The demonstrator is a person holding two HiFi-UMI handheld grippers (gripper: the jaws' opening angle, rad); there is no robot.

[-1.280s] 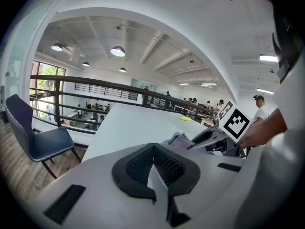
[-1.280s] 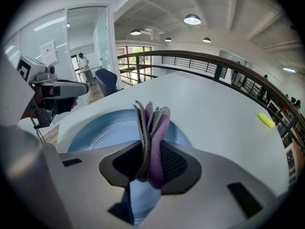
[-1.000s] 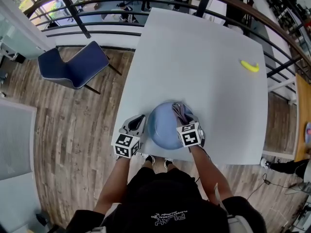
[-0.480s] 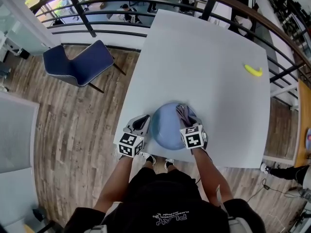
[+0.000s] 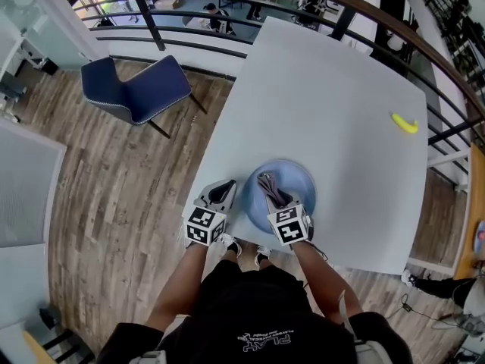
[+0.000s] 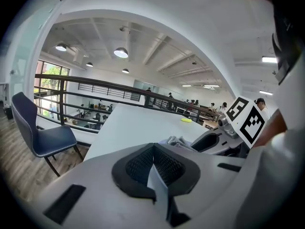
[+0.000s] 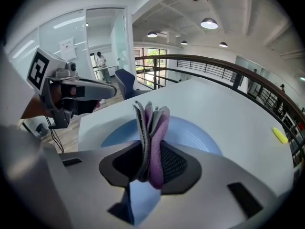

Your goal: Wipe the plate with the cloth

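Observation:
A round blue plate [image 5: 301, 182] lies near the front edge of the white table [image 5: 333, 97]. My right gripper [image 5: 279, 201] is over the plate, shut on a bunched grey and purple cloth [image 5: 270, 186]. In the right gripper view the cloth [image 7: 152, 120] stands up between the jaws with the plate [image 7: 195, 133] beneath it. My left gripper [image 5: 224, 186] rests just left of the plate, shut, with nothing showing between its jaws. Whether it touches the rim I cannot tell. In the left gripper view the cloth [image 6: 177, 141] and the right gripper [image 6: 213, 140] show ahead to the right.
A yellow banana [image 5: 405, 123] lies at the table's far right edge. A blue chair [image 5: 136, 91] stands on the wooden floor to the left. A dark railing [image 5: 227, 48] runs past the table's far side. The table's front edge is right under my grippers.
My right gripper has drawn the cloth leftward across the plate, from its right part toward the middle. The left gripper stays beside the plate's left rim.

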